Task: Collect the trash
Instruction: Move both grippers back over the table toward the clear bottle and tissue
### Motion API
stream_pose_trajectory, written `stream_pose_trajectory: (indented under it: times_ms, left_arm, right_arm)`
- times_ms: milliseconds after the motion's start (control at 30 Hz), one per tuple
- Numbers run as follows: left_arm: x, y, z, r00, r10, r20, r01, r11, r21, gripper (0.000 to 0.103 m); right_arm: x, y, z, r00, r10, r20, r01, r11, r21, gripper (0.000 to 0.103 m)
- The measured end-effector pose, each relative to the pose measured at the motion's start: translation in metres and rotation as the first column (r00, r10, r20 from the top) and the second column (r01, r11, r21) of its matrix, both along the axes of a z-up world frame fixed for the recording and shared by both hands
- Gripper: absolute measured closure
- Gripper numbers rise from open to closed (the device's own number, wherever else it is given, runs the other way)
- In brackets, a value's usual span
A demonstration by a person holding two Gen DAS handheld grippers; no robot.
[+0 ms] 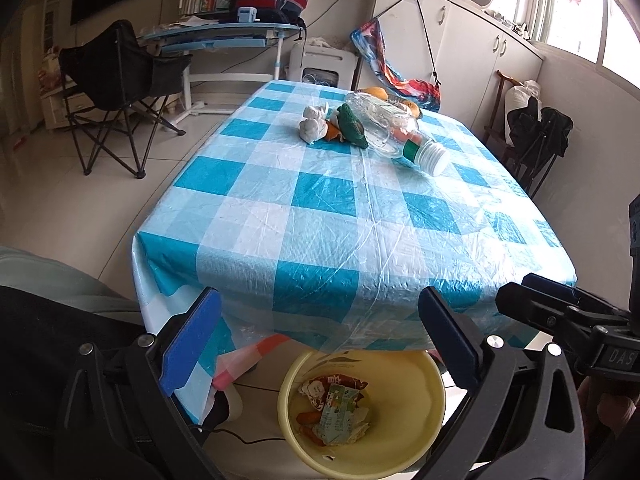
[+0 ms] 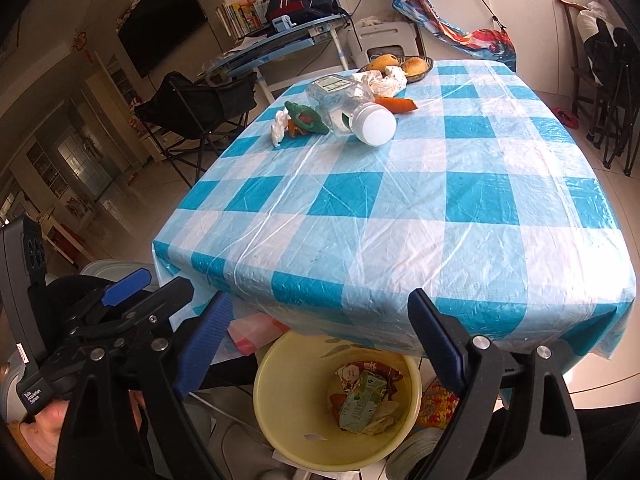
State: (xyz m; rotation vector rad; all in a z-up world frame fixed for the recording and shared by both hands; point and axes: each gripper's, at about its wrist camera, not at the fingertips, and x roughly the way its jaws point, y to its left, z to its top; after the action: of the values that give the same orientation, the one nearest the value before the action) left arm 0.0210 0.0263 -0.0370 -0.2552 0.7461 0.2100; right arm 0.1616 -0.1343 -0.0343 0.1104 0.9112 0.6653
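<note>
A yellow bin [image 1: 424, 436] [image 2: 272, 412] stands on the floor under the table's near edge, holding a green carton [image 1: 336, 416] [image 2: 362, 404] and wrappers. On the checked table [image 1: 320, 208] [image 2: 400, 208] at the far end lie a clear plastic bottle with a white cap [image 1: 396, 128] [image 2: 348, 108], a crumpled white tissue [image 1: 314, 124] [image 2: 280, 126], a green peel piece [image 1: 352, 126] [image 2: 308, 116], an orange scrap [image 2: 396, 104] and another tissue [image 2: 386, 80]. My left gripper [image 1: 320, 340] is open and empty above the bin. My right gripper [image 2: 320, 332] is open and empty above the bin.
A basket with fruit [image 2: 404, 66] [image 1: 380, 94] sits at the table's far edge. A black folding chair [image 1: 116, 88] [image 2: 200, 108] stands left of the table. Dark chairs [image 1: 536, 136] [image 2: 612, 76] stand at the right. A blue desk [image 1: 224, 36] is behind.
</note>
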Motion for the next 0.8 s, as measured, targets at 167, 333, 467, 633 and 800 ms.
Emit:
stream_pose_trajectory:
  times_ms: [167,333,467,633,800]
  left_arm:
    - [0.013,0.014,0.02,0.998,0.044,0.041,-0.043,0.999,-0.015,0.008]
    - [0.038,0.035,0.032,0.995,0.087,0.046,-0.087,0.996,0.006,0.008]
    - [0.059,0.045,0.03,0.995,0.092,0.025,-0.092,0.996,-0.004,0.008]
    - [0.086,0.046,0.029,0.997,0.074,0.007,-0.074,0.997,0.035,0.008]
    - [0.113,0.057,0.025,0.996,0.091,-0.012,-0.091,0.995,0.028,0.008]
  right_arm:
    - [0.003,0.005,0.005,1.0,0.001,0.022,-0.001,1.0,0.001,0.017]
    - [0.014,0.019,0.016,0.997,0.044,0.065,-0.042,0.999,-0.034,0.017]
    - [0.027,0.026,0.025,0.992,0.076,0.101,-0.07,0.995,-0.066,0.017]
    - [0.055,0.036,0.029,0.99,0.103,0.1,-0.093,0.991,-0.096,0.017]
    - [0.081,0.056,0.031,0.982,0.149,0.116,-0.132,0.982,-0.138,0.017]
